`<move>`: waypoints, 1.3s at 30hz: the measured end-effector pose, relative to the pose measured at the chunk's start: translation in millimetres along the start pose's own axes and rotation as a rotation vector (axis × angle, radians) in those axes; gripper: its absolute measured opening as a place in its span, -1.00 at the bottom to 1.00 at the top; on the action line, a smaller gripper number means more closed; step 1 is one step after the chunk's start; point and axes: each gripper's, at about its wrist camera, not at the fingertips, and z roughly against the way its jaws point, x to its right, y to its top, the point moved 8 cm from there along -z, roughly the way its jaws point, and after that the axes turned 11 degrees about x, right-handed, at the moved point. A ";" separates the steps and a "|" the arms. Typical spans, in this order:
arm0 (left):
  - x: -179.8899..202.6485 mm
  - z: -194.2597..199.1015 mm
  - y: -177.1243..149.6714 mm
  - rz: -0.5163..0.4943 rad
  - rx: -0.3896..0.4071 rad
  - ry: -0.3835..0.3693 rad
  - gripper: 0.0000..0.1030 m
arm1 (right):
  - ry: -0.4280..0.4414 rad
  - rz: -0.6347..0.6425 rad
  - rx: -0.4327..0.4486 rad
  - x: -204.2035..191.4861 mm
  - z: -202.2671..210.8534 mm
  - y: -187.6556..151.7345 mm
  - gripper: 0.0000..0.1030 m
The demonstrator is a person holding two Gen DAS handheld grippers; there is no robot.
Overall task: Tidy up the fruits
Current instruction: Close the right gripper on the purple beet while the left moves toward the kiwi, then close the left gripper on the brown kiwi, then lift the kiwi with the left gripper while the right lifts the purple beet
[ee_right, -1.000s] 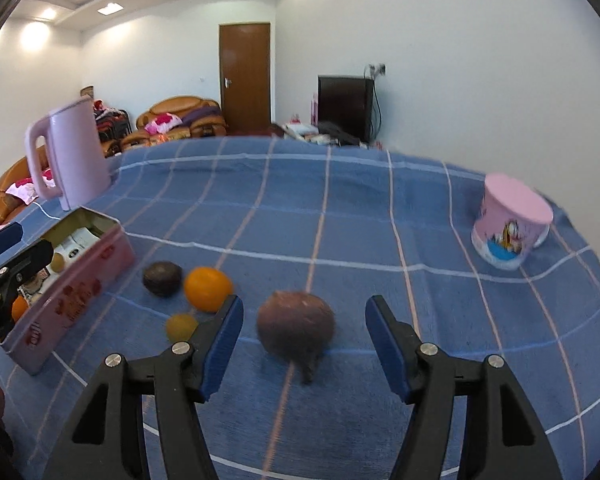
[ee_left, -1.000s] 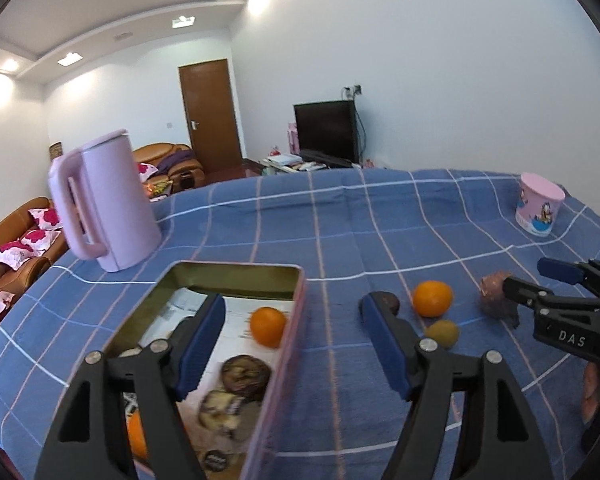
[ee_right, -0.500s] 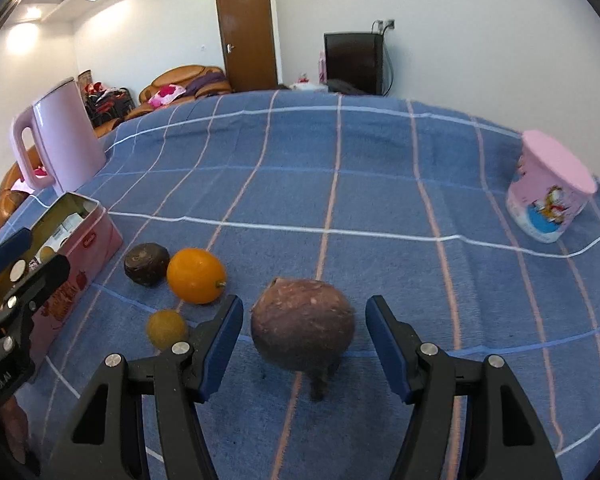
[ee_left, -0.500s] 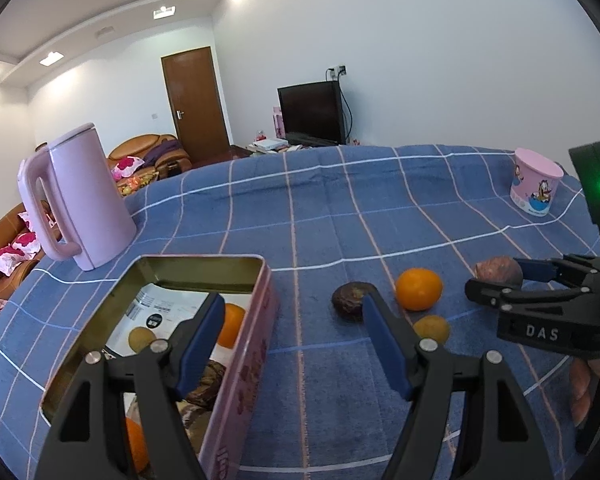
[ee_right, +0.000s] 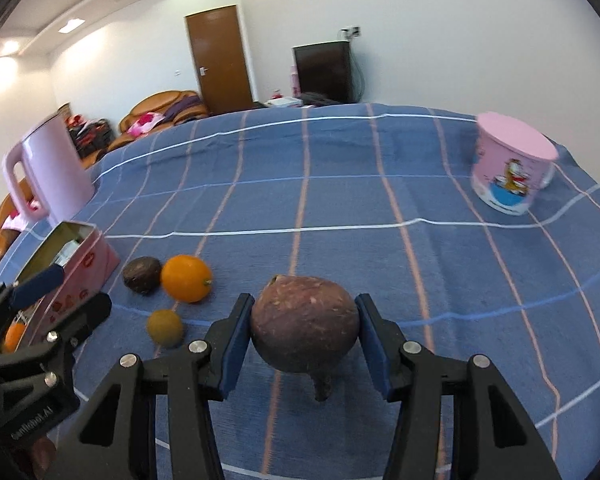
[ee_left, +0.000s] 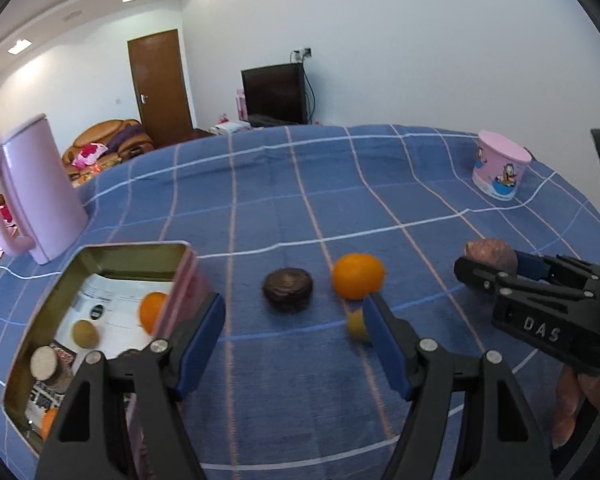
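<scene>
My right gripper [ee_right: 305, 338] is shut on a round brown-purple fruit [ee_right: 305, 325], its blue pads against both sides; the fruit also shows in the left wrist view [ee_left: 490, 255]. My left gripper [ee_left: 294, 330] is open and empty, low over the cloth. Ahead of it lie a dark brown fruit [ee_left: 287, 289], an orange [ee_left: 357, 275] and a small yellow-green fruit [ee_left: 356, 325]. They also show in the right wrist view: the dark brown fruit [ee_right: 141, 274], the orange [ee_right: 186, 278] and the yellow-green fruit [ee_right: 165, 327]. An open pink tin [ee_left: 186, 276] at the left holds several fruits.
A pink kettle [ee_left: 32, 188] stands at the far left behind the tin. A pink cartoon mug [ee_right: 510, 174] stands upside down at the far right. A blue checked cloth [ee_right: 340, 208] covers the round table, which drops off beyond the mug.
My right gripper has closed on the brown-purple fruit. My left gripper has swung right, from over the tin to the loose fruits on the cloth.
</scene>
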 end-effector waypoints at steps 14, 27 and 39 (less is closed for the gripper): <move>33.3 -22.7 -12.2 -0.025 -0.115 -0.090 0.28 | 0.009 -0.074 0.027 12.5 4.9 3.1 0.03; 34.3 -34.8 -23.8 0.040 -0.200 -0.153 -0.38 | 0.032 -0.064 -0.003 7.7 -0.6 0.2 0.03; 28.2 -22.1 -12.2 0.019 -0.116 -0.100 -0.39 | 0.053 -0.047 0.039 2.4 7.8 3.2 0.03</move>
